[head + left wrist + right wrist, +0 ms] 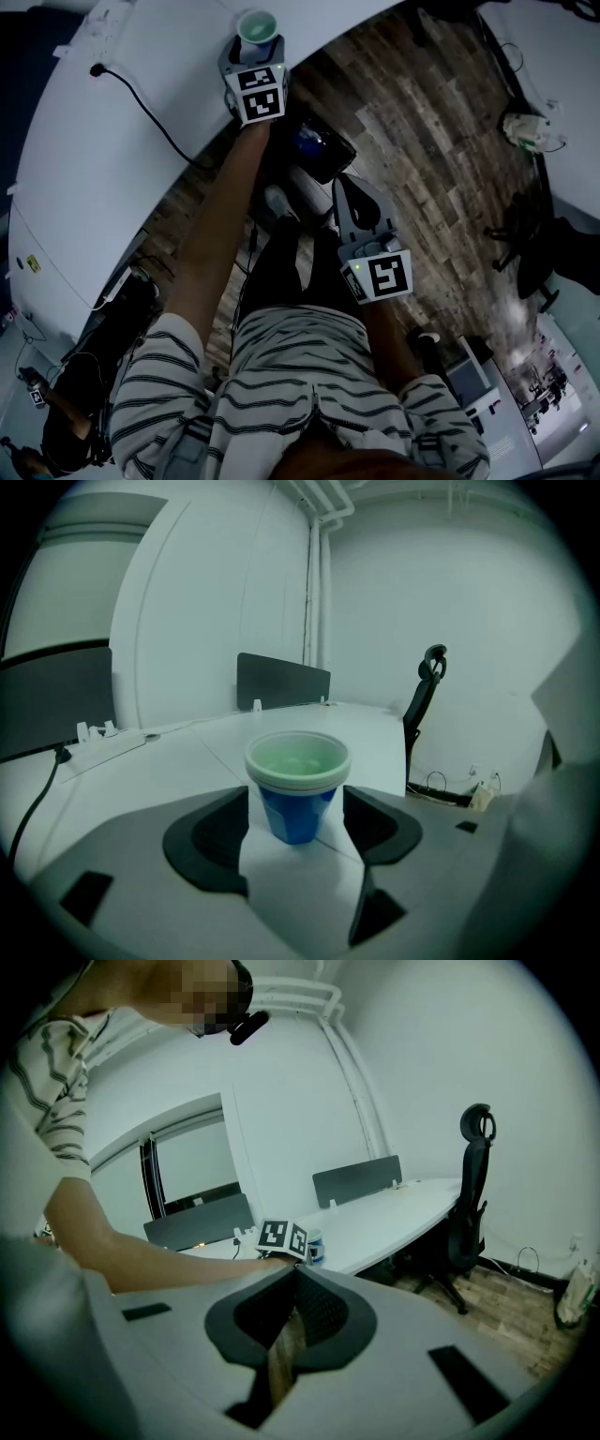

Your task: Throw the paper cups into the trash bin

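A blue paper cup (258, 28) (298, 794) with a white rim stands upright on the white curved desk (112, 159), close to its edge. My left gripper (255, 49) (295, 810) is open around it: one dark pad sits on each side of the cup, and a small gap shows on both sides. In the right gripper view the cup (315, 1244) peeks out just behind the left gripper's marker cube. My right gripper (345, 189) (295, 1279) hangs over the wooden floor, away from the desk, shut with nothing between its jaws.
A dark container with a bluish inside (321, 145) sits on the floor under the desk edge, between the two grippers. A black cable (141, 103) runs across the desk. A black office chair (473, 1194) (424, 696) stands beyond the desk's end. Grey divider panels (281, 680) line the desk's far side.
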The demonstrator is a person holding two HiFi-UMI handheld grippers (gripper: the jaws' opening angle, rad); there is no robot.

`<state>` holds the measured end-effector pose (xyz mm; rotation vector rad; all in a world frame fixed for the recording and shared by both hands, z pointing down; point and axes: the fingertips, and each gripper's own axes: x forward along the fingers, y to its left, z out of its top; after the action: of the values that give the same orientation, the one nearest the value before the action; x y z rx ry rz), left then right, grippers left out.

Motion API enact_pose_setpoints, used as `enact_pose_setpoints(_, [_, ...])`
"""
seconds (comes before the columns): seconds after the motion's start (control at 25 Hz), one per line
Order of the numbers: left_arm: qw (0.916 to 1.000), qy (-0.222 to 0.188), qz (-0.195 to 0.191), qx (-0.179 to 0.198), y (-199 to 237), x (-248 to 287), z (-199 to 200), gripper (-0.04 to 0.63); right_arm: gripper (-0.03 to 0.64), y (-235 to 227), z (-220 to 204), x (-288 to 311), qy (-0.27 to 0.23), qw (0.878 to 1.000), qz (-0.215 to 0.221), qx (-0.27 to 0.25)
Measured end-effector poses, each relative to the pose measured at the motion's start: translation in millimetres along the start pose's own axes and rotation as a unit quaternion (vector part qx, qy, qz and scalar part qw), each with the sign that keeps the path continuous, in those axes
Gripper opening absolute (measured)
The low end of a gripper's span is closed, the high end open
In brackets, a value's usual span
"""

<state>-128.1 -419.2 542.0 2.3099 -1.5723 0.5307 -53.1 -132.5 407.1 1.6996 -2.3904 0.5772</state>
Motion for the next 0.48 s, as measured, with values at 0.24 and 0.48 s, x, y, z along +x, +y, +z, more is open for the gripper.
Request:
enact_pose_setpoints(0.24, [0.9999, -0.003, 0.01, -0.001, 3.5, 9.3, 0.6, 0.31, 0.015, -4.8, -0.7, -0.2, 0.003, 1.0, -0.007, -0.007])
enact_pose_setpoints(0.48, [0.9997, -0.012, 0.018, -0.013, 6.8, 10.8, 2.2, 0.296, 0.015, -8.8, -3.1, -3.2, 0.006, 1.0, -0.012, -0.009])
